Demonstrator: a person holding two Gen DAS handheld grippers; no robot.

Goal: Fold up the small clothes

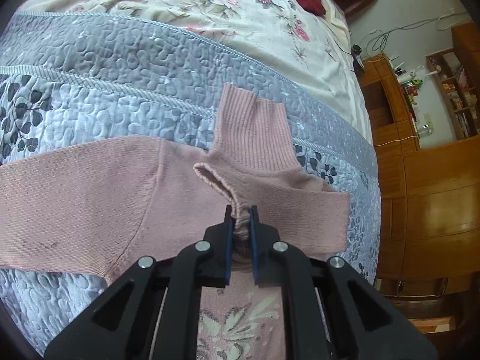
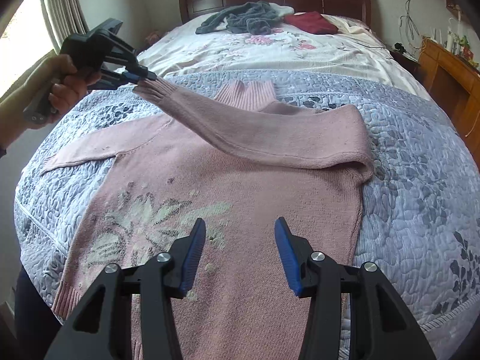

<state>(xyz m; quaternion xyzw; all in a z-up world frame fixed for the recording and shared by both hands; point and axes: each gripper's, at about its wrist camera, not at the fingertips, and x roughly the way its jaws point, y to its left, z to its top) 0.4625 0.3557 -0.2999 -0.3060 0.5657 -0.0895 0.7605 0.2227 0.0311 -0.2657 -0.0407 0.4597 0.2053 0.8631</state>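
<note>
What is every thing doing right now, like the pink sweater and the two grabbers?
Pink sweater: lying flat on the quilt, front up.
Right sleeve: lifted and pulled across the chest.
Other sleeve: lying out flat.
Left gripper: shut on the right sleeve's cuff.
Right gripper: open, holding nothing, above the sweater.
Quilt: spread on the bed.
Grey clothes: piled crumpled near the headboard.

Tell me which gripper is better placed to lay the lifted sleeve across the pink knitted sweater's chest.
Left. The left gripper is already shut on the ribbed cuff of the lifted sleeve, held above the pink knitted sweater. The right gripper is open and empty, hovering over the lower body.
</note>
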